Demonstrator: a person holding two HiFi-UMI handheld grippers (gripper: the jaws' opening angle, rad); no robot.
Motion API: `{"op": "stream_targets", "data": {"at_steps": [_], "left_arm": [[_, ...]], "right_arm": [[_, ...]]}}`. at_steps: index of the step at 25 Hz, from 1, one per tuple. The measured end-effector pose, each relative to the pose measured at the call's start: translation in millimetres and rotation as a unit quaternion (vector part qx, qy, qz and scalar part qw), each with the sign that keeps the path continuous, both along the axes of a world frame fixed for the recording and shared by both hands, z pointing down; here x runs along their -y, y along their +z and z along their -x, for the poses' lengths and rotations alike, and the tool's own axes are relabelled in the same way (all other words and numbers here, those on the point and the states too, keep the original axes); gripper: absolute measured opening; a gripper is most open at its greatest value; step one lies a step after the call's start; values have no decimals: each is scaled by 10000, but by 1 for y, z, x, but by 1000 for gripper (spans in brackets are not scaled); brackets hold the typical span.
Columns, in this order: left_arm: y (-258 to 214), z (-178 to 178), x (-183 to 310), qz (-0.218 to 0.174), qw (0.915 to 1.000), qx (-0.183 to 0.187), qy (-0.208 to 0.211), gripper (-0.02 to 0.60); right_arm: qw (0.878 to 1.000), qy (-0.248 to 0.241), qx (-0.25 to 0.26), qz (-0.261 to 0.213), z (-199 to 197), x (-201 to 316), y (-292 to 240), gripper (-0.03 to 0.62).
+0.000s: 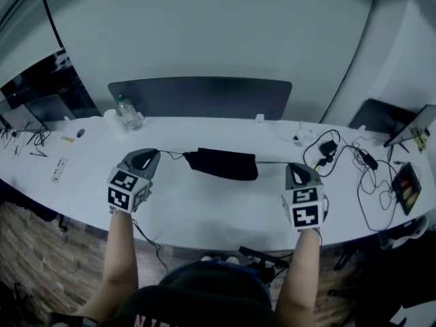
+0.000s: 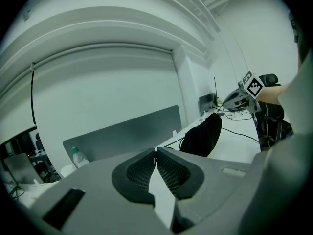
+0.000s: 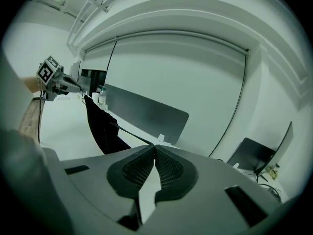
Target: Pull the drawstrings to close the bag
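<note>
A black drawstring bag [image 1: 221, 163] lies bunched on the white table [image 1: 204, 210], midway between my two grippers. A thin black drawstring [image 1: 174, 154] runs from its left end into my left gripper [image 1: 154, 152], which is shut on it. A second drawstring [image 1: 271, 162] runs taut from the bag's right end to my right gripper [image 1: 293, 166], also shut on the cord. In the left gripper view the pads meet at the tips [image 2: 155, 153] with the bag [image 2: 201, 135] beyond. In the right gripper view the cord [image 3: 132, 133] leads from the closed tips [image 3: 155, 147] to the bag [image 3: 100, 126].
A grey divider panel [image 1: 201, 97] stands along the table's far edge, with a water bottle [image 1: 128, 112] at its left end. Tangled cables and chargers [image 1: 340, 152] and a tablet [image 1: 407, 186] lie at the right. A power strip [image 1: 59, 169] sits far left.
</note>
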State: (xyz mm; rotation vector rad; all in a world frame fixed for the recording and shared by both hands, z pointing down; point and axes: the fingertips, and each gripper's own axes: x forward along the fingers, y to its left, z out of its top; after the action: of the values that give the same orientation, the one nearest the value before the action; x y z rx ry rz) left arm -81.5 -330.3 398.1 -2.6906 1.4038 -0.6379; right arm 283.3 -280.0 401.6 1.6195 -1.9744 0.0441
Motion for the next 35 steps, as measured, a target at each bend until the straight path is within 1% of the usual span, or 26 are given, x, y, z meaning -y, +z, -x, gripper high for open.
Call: {"op": "stream_targets", "data": {"at_steps": [7, 15, 21, 27, 32, 35], "left_arm": [[-9, 12, 6, 8, 9997, -149, -177, 15], [-14, 22, 9, -11, 9992, -143, -370, 15], [-16, 32, 9, -20, 9984, -168, -537, 14], [-20, 41, 11, -28, 9969, -390, -680, 14], [-21, 51, 15, -28, 9951, -495, -854, 14], [-23, 57, 20, -60, 9935, -523, -1008, 14]], "right_arm": [[9999, 108, -14, -115, -11, 2, -10, 0], [9994, 223, -163, -186, -23, 1, -16, 0], [9990, 324, -185, -227, -33, -2, -18, 0], [9986, 392, -220, -269, -39, -2, -22, 0], [9979, 499, -256, -337, -45, 0, -25, 0], [9964, 646, -372, -401, -51, 3, -28, 0]]}}
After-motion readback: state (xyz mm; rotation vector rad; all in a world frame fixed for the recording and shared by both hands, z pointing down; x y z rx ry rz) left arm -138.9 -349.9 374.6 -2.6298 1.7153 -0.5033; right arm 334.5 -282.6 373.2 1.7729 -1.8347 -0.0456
